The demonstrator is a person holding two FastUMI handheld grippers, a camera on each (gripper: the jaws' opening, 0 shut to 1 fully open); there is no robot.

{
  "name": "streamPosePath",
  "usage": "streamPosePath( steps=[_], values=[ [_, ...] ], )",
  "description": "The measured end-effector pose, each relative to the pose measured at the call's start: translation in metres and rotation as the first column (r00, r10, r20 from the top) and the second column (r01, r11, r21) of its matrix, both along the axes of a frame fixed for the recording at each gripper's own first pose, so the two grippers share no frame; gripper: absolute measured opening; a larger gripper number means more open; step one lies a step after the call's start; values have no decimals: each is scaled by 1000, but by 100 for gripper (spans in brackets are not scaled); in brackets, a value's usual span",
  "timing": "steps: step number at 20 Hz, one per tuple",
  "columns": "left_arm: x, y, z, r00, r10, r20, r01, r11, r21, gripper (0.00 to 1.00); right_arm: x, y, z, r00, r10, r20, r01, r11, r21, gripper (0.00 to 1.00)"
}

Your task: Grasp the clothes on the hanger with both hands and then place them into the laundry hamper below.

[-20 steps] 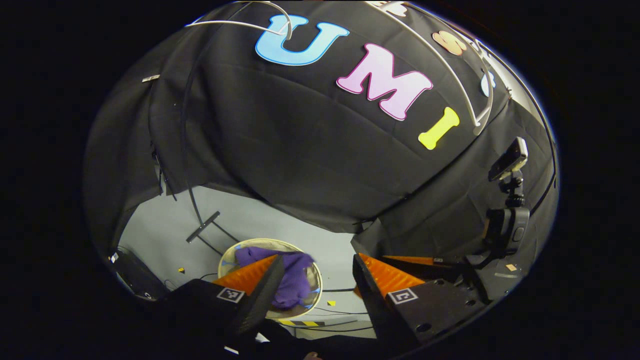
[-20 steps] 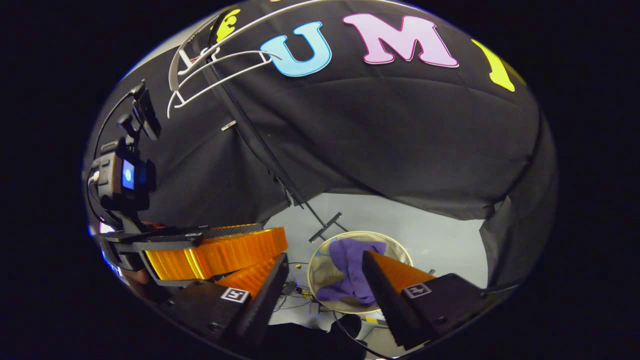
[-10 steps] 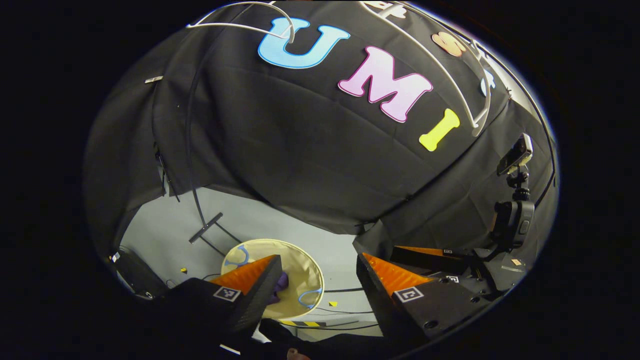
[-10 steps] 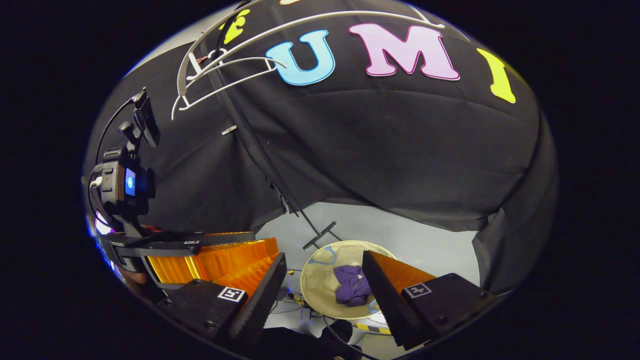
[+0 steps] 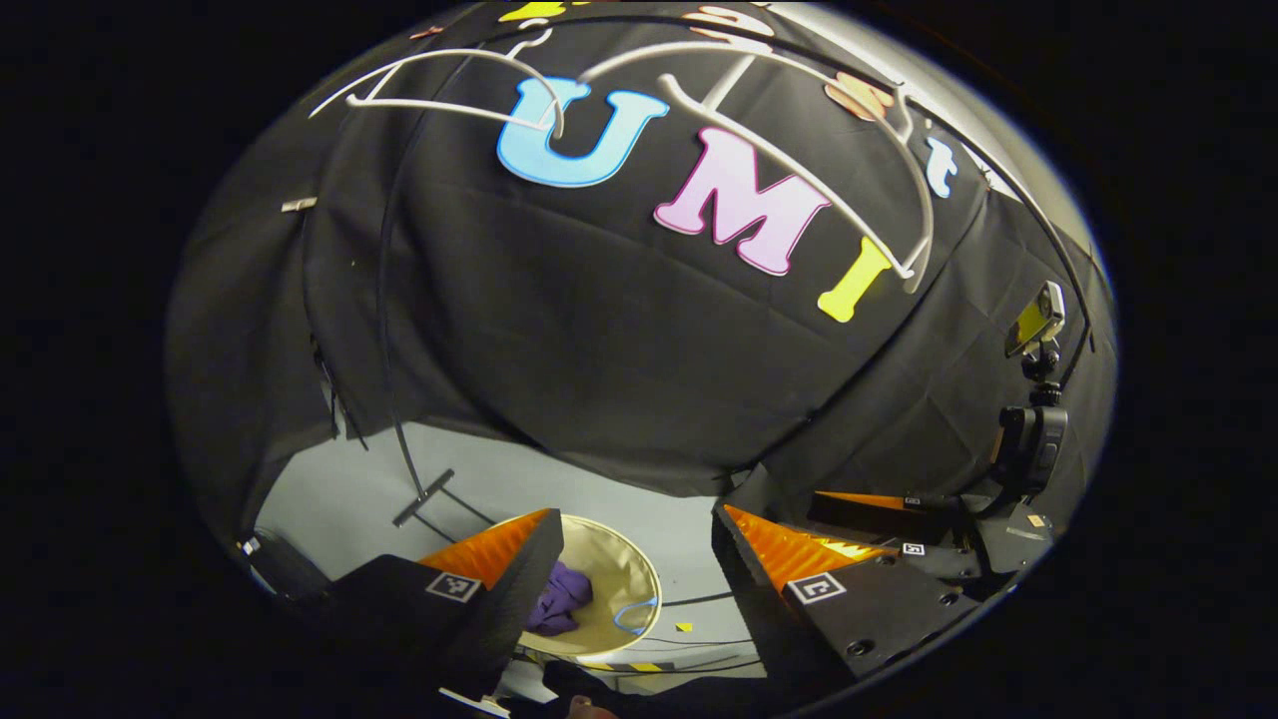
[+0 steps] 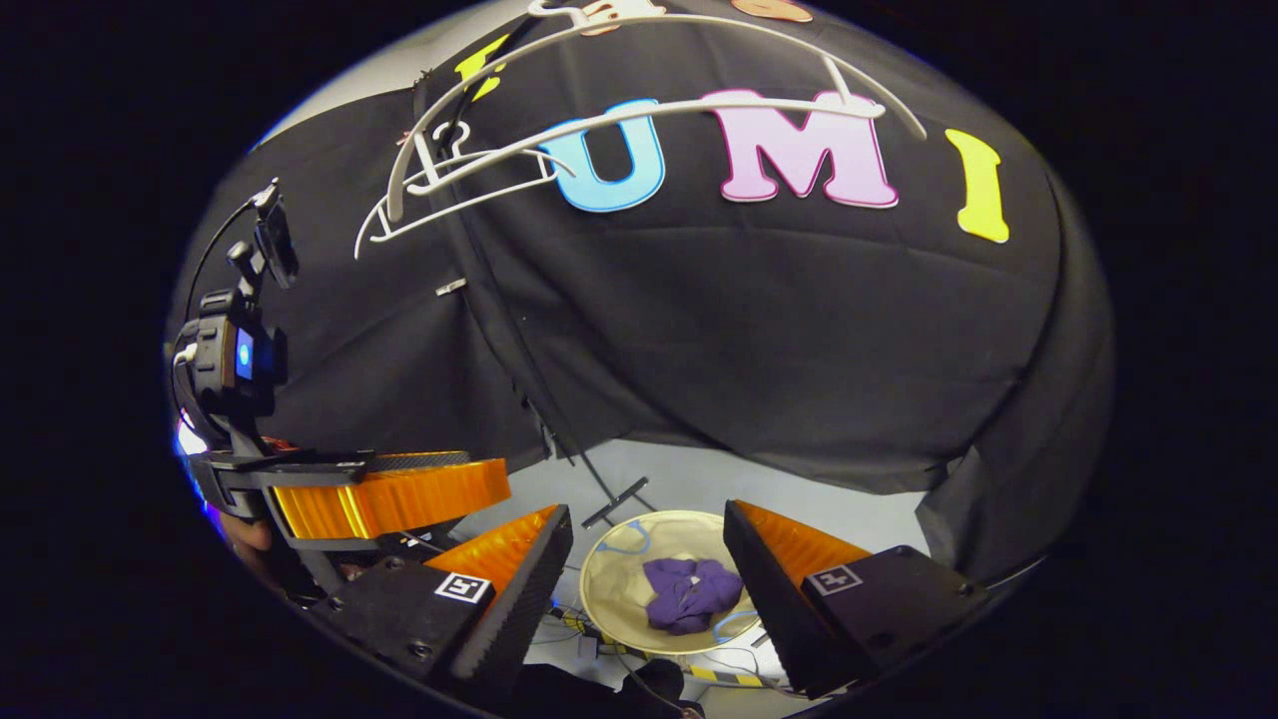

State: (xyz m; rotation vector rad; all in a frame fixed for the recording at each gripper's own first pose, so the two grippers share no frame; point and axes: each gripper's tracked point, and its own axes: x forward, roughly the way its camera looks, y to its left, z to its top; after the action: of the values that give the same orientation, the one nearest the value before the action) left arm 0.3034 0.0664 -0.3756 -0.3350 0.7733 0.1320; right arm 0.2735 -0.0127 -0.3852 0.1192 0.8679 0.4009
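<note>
Cloth is what I am dealing with: the purple garment (image 6: 689, 594) lies crumpled in a loose heap on the bottom of the laundry hamper (image 6: 611, 559), seen between and beyond the fingers of my right gripper (image 6: 647, 589). In the left gripper view the same garment (image 5: 559, 599) sits just past my left-hand finger, partly hidden by it, with the hamper's pale wall (image 5: 624, 569) running off toward the other finger.

I judge it light, soft and limp, nothing to break, likely to sag and fold wherever it is not held. If I had to lift it again I would pinch a raised fold at the top of the heap with each gripper, well apart, so that it hangs spread and does not bunch.

Both pairs of my fingers stand wide apart and hold nothing; my left gripper (image 5: 639, 579) frames the hamper and bare floor, and my right gripper (image 5: 899, 544) shows beside it, off past the right-hand finger. The white hangers (image 6: 479, 175) hang bare high above my fingertips.

Against a second ago, the garment was draped tall over the hamper's rim, reaching up to my fingertips; half a second ago it had dropped inside. Now it has settled into a smaller, lower heap, and the hamper looks farther beneath my fingers, so I judge both hands have risen. The placing looks done.
</note>
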Motion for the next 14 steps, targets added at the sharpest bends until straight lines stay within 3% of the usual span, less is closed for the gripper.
streamPosePath(
  steps=[7,14],
  values=[
    [-48,-1,68,989,-87,122,82,996,45,95,-24,18,82,980,-79,181,77,997,16,99],
    [-112,-7,156,938,-210,274,184,976,117,95,-92,47,178,907,-156,391,156,987,30,98]
  ],
)
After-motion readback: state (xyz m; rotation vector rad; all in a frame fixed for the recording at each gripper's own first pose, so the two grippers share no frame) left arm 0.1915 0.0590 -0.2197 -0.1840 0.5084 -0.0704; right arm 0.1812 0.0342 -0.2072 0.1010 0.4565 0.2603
